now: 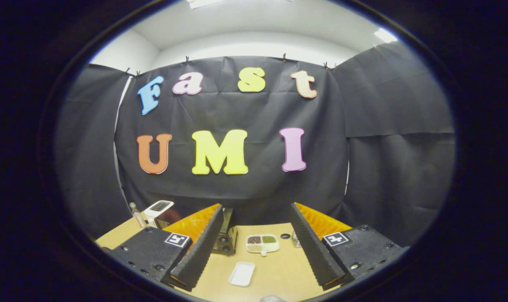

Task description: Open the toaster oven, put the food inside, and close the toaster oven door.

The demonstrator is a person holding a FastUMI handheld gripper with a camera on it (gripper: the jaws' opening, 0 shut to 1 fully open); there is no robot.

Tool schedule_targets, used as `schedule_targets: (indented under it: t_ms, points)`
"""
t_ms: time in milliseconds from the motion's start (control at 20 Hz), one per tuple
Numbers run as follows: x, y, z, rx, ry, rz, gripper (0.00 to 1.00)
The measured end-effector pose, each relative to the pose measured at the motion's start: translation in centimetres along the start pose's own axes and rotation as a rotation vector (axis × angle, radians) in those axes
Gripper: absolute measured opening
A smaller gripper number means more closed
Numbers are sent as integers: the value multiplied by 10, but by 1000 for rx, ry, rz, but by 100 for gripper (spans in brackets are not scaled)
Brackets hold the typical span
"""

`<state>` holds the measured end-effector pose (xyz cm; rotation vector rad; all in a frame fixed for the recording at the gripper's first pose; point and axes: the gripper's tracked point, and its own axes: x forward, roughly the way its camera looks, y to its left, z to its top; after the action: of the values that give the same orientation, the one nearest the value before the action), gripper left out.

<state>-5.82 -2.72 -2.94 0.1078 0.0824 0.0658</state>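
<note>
Fingers (pixel 212 239) stand wide apart with nothing between them — the gripper (pixel 254 251) is held high above the wooden table (pixel 279 268), looking out over it at the booth wall.

What I take for the toaster oven (pixel 225 237) is the dark boxy appliance just ahead of my left finger, partly hidden behind it; two round knobs show on its front face. I can't tell from here whether its door is open or shut — the finger covers most of it. So the oven lies ahead and left of the gap's centreline, not straight between the fingers.

A small white tray (pixel 242 273) lies on the table between the fingers, nearer to me than the oven; it looks empty, long axis running roughly away from me with a slight lean to the right. Beyond it sits a compartment dish (pixel 262 243) with dark, green and pale fillings, just right of the oven. I can't say which of these counts as the food, or whether any is already inside.

A white device (pixel 158 207) stands far left, a small jar (pixel 296 240) by my right finger
</note>
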Motion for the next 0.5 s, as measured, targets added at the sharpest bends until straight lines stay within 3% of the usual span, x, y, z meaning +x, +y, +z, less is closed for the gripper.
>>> schedule_targets:
  t_ms: [500]
  points:
    - [-23,-9,-4,-7,6,98,100]
